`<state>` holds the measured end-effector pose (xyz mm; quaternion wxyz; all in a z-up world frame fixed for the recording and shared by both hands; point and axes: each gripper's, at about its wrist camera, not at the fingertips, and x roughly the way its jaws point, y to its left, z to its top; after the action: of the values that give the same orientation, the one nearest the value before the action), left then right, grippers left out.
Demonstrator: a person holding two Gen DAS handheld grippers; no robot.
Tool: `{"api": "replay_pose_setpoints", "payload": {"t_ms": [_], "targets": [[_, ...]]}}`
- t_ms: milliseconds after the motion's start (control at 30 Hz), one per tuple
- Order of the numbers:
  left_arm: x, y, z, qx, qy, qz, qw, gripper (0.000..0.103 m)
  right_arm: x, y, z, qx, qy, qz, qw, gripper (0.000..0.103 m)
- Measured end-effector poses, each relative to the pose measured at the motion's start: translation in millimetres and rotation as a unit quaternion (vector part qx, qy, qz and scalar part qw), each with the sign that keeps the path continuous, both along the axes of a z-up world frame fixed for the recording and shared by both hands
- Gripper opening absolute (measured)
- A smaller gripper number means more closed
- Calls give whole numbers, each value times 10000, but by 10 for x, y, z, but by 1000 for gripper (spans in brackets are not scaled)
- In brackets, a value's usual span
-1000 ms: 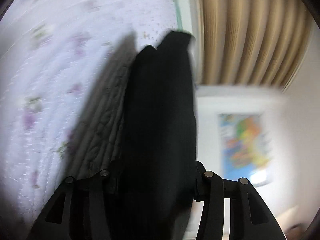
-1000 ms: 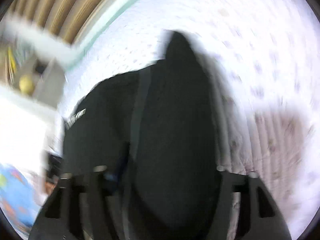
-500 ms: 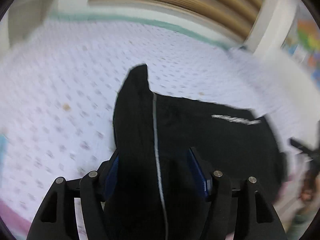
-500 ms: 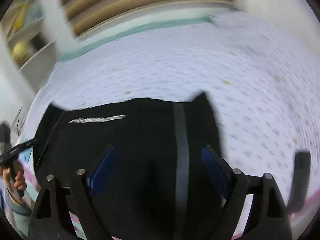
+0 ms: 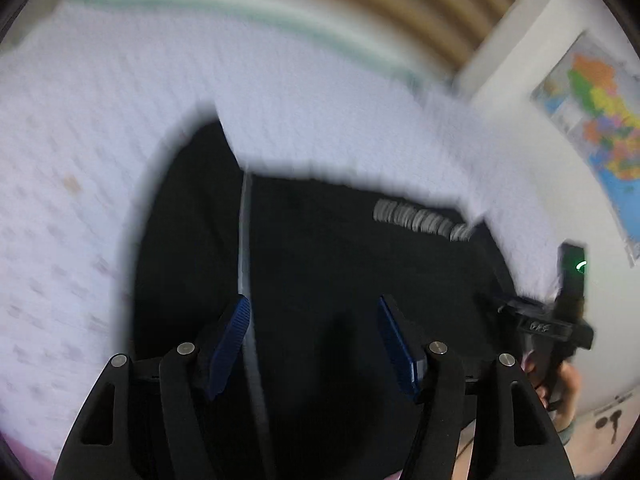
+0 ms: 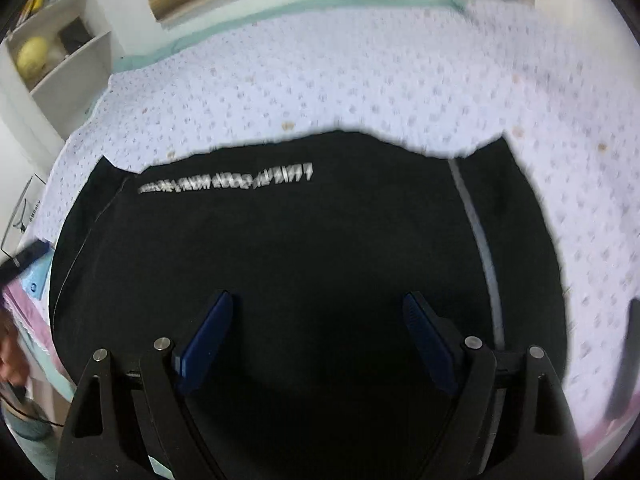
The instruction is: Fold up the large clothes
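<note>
Your black garment [image 6: 304, 248] lies spread on the floral bedspread [image 6: 360, 76], one fold laid. Your left claw [image 5: 314, 340] and right claw [image 6: 318, 332] both hover released above it, gripping nothing. Next, you need a fresh edge pinched for the following fold.

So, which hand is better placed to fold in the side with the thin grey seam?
Probably the right: in its view, the right gripper is open over the black garment, with the thin seam unobstructed.
</note>
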<state>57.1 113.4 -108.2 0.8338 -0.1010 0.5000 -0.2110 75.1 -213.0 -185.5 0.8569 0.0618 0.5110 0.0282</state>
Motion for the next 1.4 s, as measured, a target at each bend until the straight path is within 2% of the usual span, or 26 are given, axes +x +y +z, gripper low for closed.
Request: {"api": "replay_pose_setpoints", "payload": {"t_ms": [33,67,100,167,233,300,367,467,500,533,633,733,767,933,1033,1100,1300,1400], "targets": [[61,-104,-131,392,-24,88,9992,66,12,31,-77,-154,52,21,9999,89],[85,-144,-231,577,-95,130,9982,68,28,65,-133,-300,31,65,9995,92],[139,-152,-332,606,-97,234,9978,68,23,98,-151,-368,2,74,9993,93],[187,-74,-364,357,38,452,9983,68,33,125,-195,-455,-66,-23,9989,94],[136,-47,-293,350,-78,486,9982,68,20,146,-216,-539,-114,-92,9984,95],[1,-62,-181,616,-343,440,9965,68,-40,123,-178,-449,-222,-232,9985,95],[-203,-92,-4,913,-699,427,9924,68,-148,93,-100,-333,-378,-411,9979,95],[-472,-119,324,1061,-1297,471,9847,68,-382,109,105,-125,-717,-584,9956,95],[-581,-132,491,1180,-1556,508,9794,68,-454,130,187,-53,-864,-583,9945,95],[-677,-157,651,1465,-1759,643,9713,68,-543,169,303,-3,-1046,-570,9929,95],[-928,-302,1114,2169,-2283,1012,9437,70,-772,349,679,-131,-1519,-509,9870,95],[-1325,-471,1379,2447,-2878,1108,9193,78,-922,535,992,-379,-1781,-520,9819,96],[-1389,-408,1413,2462,-2928,1120,9171,78,-961,594,1092,-434,-1832,-524,9807,96],[-1586,-497,1563,2259,-2995,1094,9205,78,-1232,814,1398,-798,-2050,-396,9747,97],[-1605,-594,1535,2380,-3120,1106,9131,78,-1339,839,1469,-808,-2123,-466,9727,97],[-1607,-646,1501,2414,-3155,1078,9114,78,-1332,844,1461,-740,-2094,-470,9739,97],[-1605,-700,1333,2233,-2919,994,9247,78,-1234,840,1245,-643,-1865,-496,9791,97],[-1592,-716,1253,2216,-2853,911,9280,78,-1181,826,1118,-564,-1704,-518,9824,97]]}}
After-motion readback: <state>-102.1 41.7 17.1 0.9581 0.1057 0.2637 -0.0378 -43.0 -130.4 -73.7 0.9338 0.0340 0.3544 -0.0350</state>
